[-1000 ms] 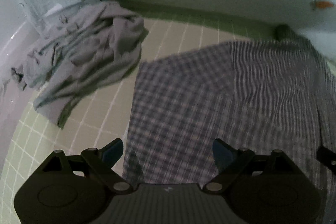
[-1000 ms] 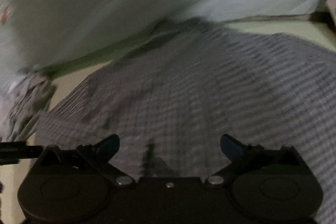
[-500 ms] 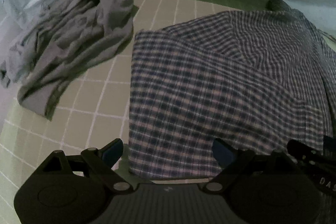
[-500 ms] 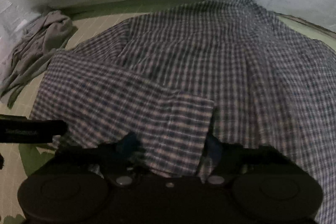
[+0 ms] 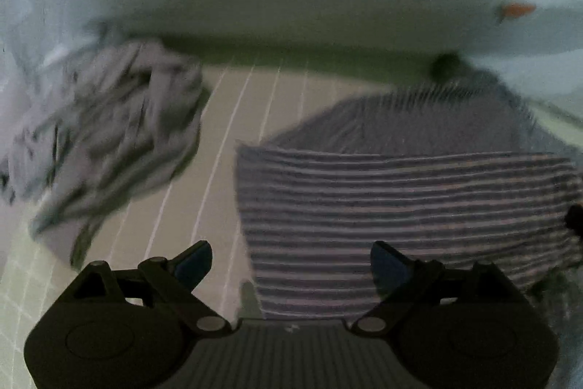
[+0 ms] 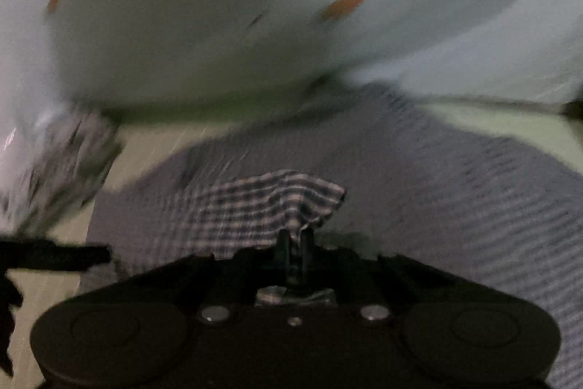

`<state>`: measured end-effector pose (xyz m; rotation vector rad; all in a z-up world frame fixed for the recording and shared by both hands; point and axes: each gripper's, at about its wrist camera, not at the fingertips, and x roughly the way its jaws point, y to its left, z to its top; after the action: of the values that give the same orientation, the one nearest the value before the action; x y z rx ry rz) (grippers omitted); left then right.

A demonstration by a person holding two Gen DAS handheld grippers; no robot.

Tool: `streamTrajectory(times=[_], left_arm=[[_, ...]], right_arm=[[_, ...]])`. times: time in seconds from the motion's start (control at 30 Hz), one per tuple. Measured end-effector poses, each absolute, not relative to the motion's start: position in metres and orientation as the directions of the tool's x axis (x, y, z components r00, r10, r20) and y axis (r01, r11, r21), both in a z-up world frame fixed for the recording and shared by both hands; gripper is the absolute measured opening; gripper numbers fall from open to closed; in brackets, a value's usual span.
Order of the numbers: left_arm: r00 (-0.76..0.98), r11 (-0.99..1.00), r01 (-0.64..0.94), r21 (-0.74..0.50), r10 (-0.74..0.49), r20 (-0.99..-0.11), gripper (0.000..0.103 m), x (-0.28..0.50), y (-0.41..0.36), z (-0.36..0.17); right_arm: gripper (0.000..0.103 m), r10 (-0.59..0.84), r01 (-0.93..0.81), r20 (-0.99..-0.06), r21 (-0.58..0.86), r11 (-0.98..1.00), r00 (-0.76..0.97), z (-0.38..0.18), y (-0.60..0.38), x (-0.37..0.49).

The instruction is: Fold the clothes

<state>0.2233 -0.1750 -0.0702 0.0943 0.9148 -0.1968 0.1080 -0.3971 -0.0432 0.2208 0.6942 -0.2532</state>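
Note:
A blue and white checked shirt [image 5: 400, 199] lies spread on a pale green gridded surface [image 5: 233, 119], with a folded band across its near part. My left gripper [image 5: 291, 261] is open and empty, just above the shirt's near left corner. In the right wrist view my right gripper [image 6: 295, 243] is shut on a bunched fold of the checked shirt [image 6: 269, 203], held above the rest of the shirt [image 6: 455, 192]. Both views are blurred by motion.
A crumpled grey garment [image 5: 109, 133] lies left of the shirt; it also shows in the right wrist view [image 6: 62, 170]. A white sheet with orange carrot prints [image 6: 255, 6] rises behind the surface. The left gripper's body [image 6: 51, 257] shows at the right view's left edge.
My right gripper has shut on a fold of the shirt and lifted it. My left gripper stays open and has shifted slightly over the shirt's near left corner.

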Motion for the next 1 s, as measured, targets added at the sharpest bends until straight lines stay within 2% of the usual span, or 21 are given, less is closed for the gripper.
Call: streamTrajectory(times=[0.23,0.3,0.43,0.53,0.6,0.63,0.7,0.73,0.77,0.8,1.0], left_arm=[[0.637,0.991,0.134,0.027,-0.066,-0.768,0.094,0.203,-0.208,-0.044],[0.628,0.992,0.113,0.059,-0.025,-0.778,0.094,0.192,-0.214,-0.046],[0.598,0.992,0.063,0.11,0.05,-0.8,0.094,0.167,-0.212,-0.053],[0.587,0.992,0.028,0.125,0.085,-0.805,0.094,0.145,-0.203,-0.053],[0.584,0.992,0.008,0.129,0.1,-0.805,0.094,0.131,-0.195,-0.051],[0.582,0.992,0.002,0.127,0.102,-0.807,0.094,0.124,-0.191,-0.051],[0.582,0.994,-0.008,0.109,0.094,-0.808,0.094,0.117,-0.18,-0.05],[0.585,0.995,-0.012,0.096,0.084,-0.806,0.094,0.114,-0.173,-0.05],[0.589,0.997,-0.015,0.081,0.074,-0.805,0.094,0.111,-0.166,-0.05],[0.593,0.998,-0.018,0.067,0.064,-0.803,0.094,0.108,-0.159,-0.049],[0.604,0.995,0.103,0.004,-0.059,-0.795,0.094,0.093,-0.107,-0.051]], right_arm=[[0.006,-0.396,0.52,-0.575,0.061,0.852,0.716,-0.034,-0.536,0.081],[0.006,-0.439,0.575,-0.589,0.054,0.816,0.678,-0.049,-0.575,0.076],[0.007,-0.44,0.606,-0.648,0.042,0.794,0.622,-0.086,-0.614,0.073],[0.015,-0.433,0.604,-0.674,0.026,0.796,0.599,-0.102,-0.613,0.07],[0.036,-0.437,0.606,-0.67,0.025,0.795,0.601,-0.101,-0.603,0.064],[0.042,-0.437,0.603,-0.664,0.026,0.797,0.606,-0.099,-0.595,0.061],[0.064,-0.434,0.593,-0.653,0.029,0.804,0.621,-0.093,-0.579,0.054],[0.068,-0.426,0.581,-0.645,0.034,0.813,0.634,-0.09,-0.569,0.048],[0.083,-0.418,0.569,-0.638,0.039,0.821,0.647,-0.086,-0.559,0.043],[0.103,-0.41,0.557,-0.63,0.043,0.829,0.66,-0.083,-0.548,0.038],[0.103,-0.404,0.514,-0.603,0.011,0.858,0.688,-0.064,-0.446,0.01]])
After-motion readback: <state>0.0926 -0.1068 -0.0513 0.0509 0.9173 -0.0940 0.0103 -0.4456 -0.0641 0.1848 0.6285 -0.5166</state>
